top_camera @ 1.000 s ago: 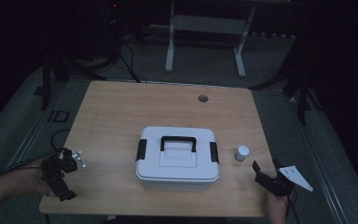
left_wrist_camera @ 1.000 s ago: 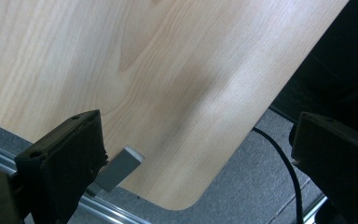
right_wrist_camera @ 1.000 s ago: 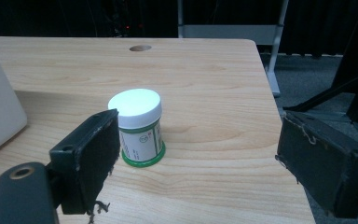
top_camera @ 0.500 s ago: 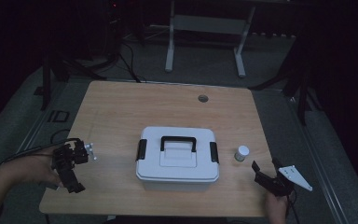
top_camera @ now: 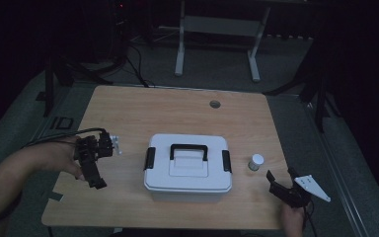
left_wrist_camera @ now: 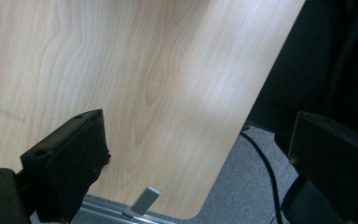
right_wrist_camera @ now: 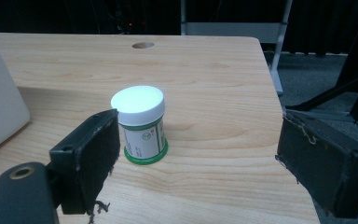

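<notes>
Dim room, wooden bench [top_camera: 128, 113]. White-capped jar [right_wrist_camera: 141, 123] stands at 3 o'clock of storage box [top_camera: 187, 168]. My right tongs [right_wrist_camera: 200, 163] gape wide, empty, jar near left jaw; left tongs [left_wrist_camera: 191, 163] wide, empty. Risk: an off-centre approach would let that jaw topple the jar.

The small jar [right_wrist_camera: 141, 125] standing just ahead of the right gripper [right_wrist_camera: 198, 154], nearer its left jaw, wears a white label with a green round mark and fine print, too small to read. No other writing can be read.
</notes>
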`<action>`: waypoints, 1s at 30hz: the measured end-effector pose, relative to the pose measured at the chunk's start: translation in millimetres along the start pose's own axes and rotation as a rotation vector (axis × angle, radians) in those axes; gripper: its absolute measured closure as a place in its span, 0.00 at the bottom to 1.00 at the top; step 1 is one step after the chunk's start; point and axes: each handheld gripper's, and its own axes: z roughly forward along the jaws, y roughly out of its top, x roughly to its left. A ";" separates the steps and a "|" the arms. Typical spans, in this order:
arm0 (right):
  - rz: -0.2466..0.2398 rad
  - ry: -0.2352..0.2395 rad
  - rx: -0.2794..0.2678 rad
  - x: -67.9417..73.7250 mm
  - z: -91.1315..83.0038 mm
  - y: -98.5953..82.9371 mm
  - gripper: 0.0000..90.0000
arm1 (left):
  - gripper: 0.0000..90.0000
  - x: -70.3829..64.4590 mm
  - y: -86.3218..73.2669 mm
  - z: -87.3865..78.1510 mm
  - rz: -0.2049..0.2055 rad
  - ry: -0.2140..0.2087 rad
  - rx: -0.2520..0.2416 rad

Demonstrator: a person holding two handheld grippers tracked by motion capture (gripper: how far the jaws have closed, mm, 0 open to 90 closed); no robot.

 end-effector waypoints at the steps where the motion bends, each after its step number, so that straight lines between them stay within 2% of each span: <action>1: 0.001 0.000 0.001 0.0 0.1 0.0 0.14 | 0.05 0.6 4.2 -2.1 0.011 -0.004 0.003; 11: -0.001 0.002 0.004 0.3 0.3 -0.2 0.14 | 0.05 1.3 49.0 -21.9 0.087 0.013 0.000; 17: -0.002 0.005 0.005 0.4 0.4 -0.3 0.14 | 0.05 0.0 73.2 -25.7 0.132 0.018 0.001; 20: -0.002 0.006 0.005 0.3 0.4 -0.3 0.14 | 0.05 0.5 83.8 -26.2 0.143 0.015 0.003; 22: -0.001 0.008 0.006 0.2 0.4 -0.3 0.14 | 0.05 0.6 89.6 -26.7 0.150 -0.001 0.000; 30: -0.004 0.007 0.007 0.4 0.6 -0.5 0.14 | 0.06 -2.6 116.9 -28.9 0.194 0.003 0.007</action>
